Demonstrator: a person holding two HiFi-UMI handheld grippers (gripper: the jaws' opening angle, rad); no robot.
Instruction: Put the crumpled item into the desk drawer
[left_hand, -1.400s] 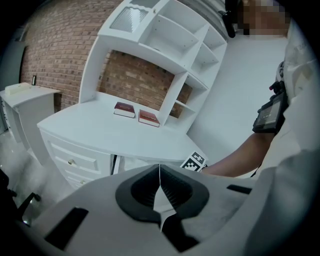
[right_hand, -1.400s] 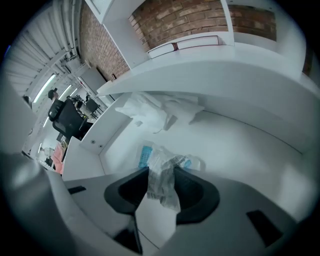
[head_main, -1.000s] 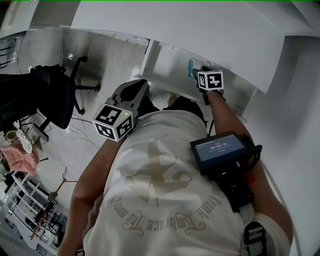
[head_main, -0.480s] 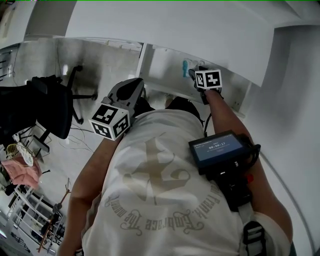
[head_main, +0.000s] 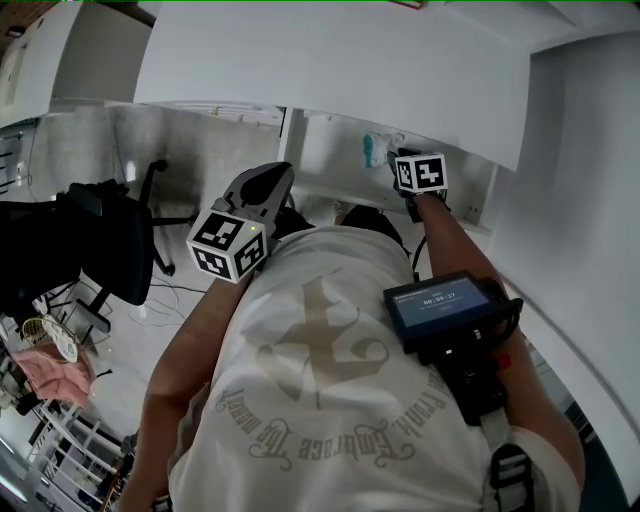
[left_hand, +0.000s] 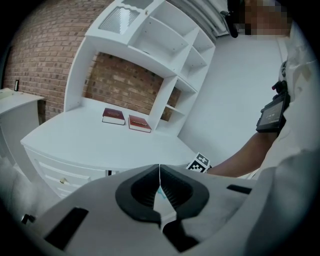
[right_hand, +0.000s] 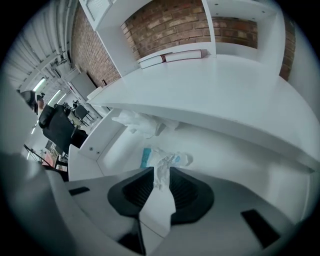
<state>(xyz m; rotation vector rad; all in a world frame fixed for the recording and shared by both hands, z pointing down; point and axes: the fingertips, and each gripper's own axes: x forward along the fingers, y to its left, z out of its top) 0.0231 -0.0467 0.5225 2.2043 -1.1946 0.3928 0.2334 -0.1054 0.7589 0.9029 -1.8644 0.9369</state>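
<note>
Finishing the put-down step, by the look of it: holding the right gripper (right_hand: 161, 174) tip-down over the open drawer (right_hand: 220, 150) under the desk (right_hand: 225, 85), with the item (right_hand: 170, 159) lying on the drawer floor just beyond the tips. Keeping the jaws partly apart, having just been closing them from a wider spread. Showing a fold of the item in the gap between the pads, yet not visibly pinching it. Judging the item as let go and resting on its own, though not ruling out a light touch on that fold. Sharing the drawer with a second crumpled white wad (right_hand: 137, 122) nearer the back corner, apart from the item.

Holding the left gripper (left_hand: 159, 172) back at the person's left side, jaws shut together with nothing between them, well apart from the drawer and taking no part in the step.

Next, most likely: lifting the right gripper straight up and clear, watching for the fold dragging along. On any snagging, spreading the jaws again before rising, so as to be leaving the item flat on the floor. Then possibly pushing the drawer shut, calling for a flat press on the drawer front with closed jaws rather than a grip. Minding the desk edge overhanging close above while withdrawing. Keeping the tips off the wad as well, so as not to be pulling anything back out.
</note>
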